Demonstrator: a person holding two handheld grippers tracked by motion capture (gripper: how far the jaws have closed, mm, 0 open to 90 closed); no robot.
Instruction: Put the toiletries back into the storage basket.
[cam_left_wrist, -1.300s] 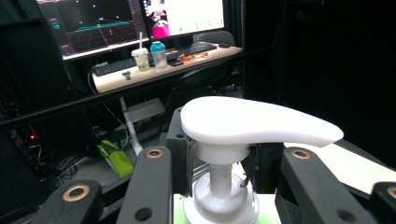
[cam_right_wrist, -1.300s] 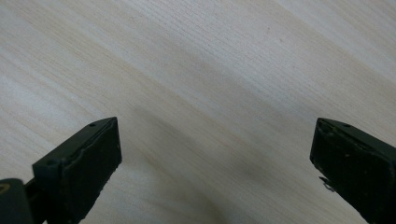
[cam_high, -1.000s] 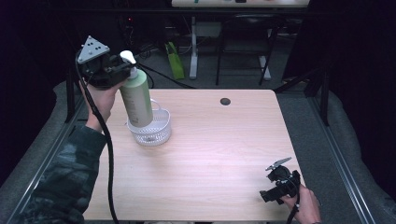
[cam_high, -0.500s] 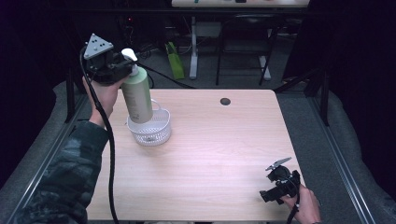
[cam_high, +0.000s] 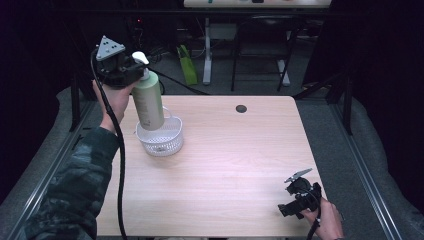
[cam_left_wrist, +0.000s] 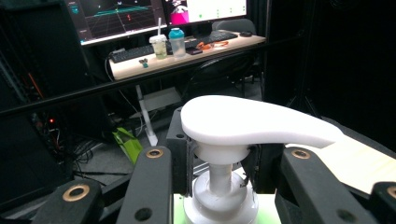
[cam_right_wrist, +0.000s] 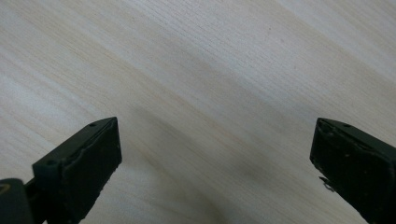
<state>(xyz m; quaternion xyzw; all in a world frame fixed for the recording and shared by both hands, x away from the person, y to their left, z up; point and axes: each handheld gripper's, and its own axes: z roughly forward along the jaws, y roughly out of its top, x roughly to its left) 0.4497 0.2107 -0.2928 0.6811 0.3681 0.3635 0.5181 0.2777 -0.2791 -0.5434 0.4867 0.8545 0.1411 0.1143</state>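
left gripper squeezes pump bottle neck, bottle bottom in white basket | right gripper wide apart over worktop

One desk. One pump bottle, green with a white pump head. One white mesh basket. Two hand-held grippers: left hand-held gripper at 10 o'clock, right hand-held gripper at 5 o'clock. One dark round spot at 12 o'clock.
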